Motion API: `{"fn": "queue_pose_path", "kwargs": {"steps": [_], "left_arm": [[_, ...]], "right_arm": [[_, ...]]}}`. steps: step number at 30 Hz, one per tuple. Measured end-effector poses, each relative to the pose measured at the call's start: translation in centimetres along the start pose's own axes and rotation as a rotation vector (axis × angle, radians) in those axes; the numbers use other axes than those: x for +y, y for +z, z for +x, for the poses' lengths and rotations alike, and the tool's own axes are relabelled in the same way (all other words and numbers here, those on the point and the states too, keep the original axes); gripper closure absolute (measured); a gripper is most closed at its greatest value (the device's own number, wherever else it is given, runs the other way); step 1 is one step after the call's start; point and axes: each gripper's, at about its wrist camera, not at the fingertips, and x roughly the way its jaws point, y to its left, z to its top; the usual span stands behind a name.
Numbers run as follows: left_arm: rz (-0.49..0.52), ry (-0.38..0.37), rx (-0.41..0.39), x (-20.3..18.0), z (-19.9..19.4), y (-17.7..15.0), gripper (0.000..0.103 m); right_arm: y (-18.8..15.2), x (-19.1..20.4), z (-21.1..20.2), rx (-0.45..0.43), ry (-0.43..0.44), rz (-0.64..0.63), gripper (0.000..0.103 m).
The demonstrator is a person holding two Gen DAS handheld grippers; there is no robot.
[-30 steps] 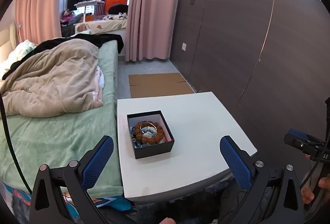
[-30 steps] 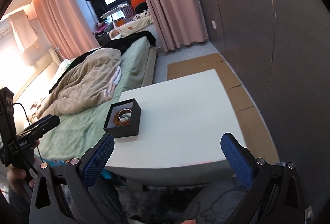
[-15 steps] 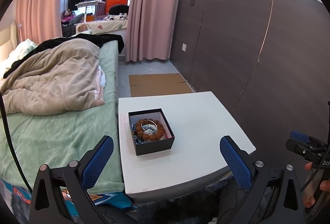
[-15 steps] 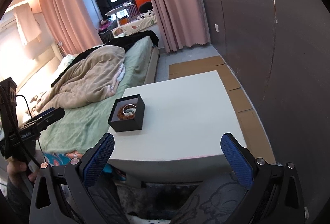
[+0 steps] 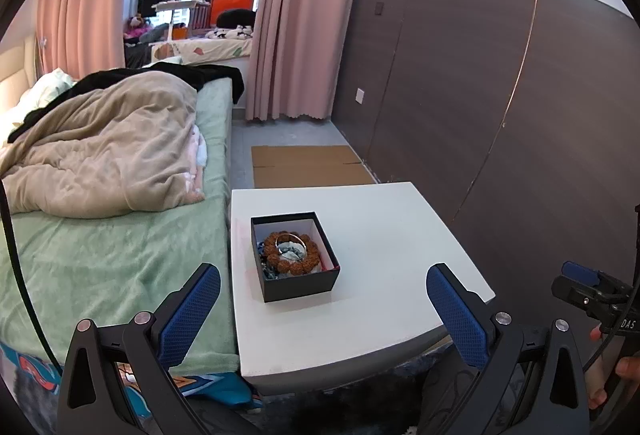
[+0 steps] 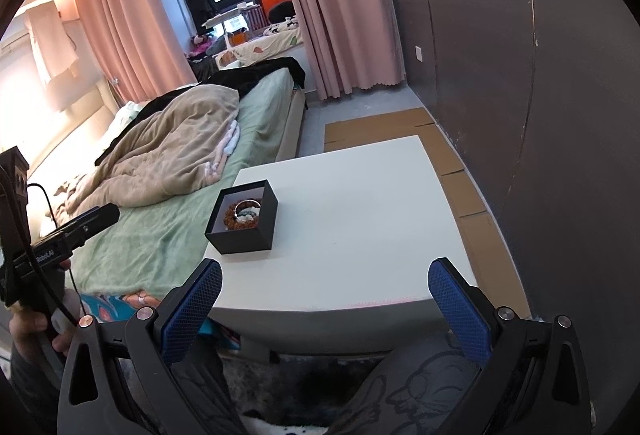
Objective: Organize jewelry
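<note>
A small black open box [image 5: 294, 261] sits on the left part of a white table [image 5: 384, 235]. In it lie a brown bead bracelet [image 5: 292, 257], a silver bangle [image 5: 291, 242] and some blue-grey pieces. The box also shows in the right wrist view [image 6: 243, 223]. My left gripper [image 5: 324, 311] is open and empty, held back from the table's near edge. My right gripper [image 6: 326, 309] is open and empty, also short of the table's near edge. Each gripper shows at the edge of the other's view.
A bed [image 5: 100, 255] with a green sheet and beige blanket [image 5: 104, 155] touches the table's left side. A dark panelled wall [image 5: 500, 115] runs along the right. Flat cardboard [image 5: 308, 165] lies on the floor beyond the table. Pink curtains [image 5: 296, 15] hang at the back.
Both grippers have drawn back and risen a little; the box looks smaller and farther. Both stay open and empty.
</note>
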Motion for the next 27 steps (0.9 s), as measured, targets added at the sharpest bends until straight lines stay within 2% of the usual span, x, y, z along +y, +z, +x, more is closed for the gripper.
{"fn": "queue_pose_path", "kwargs": {"steps": [27], "left_arm": [[0.001, 0.009, -0.021, -0.57, -0.78, -0.43, 0.000]], "right_arm": [[-0.13, 0.07, -0.29, -0.004, 0.004, 0.008, 0.000]]}}
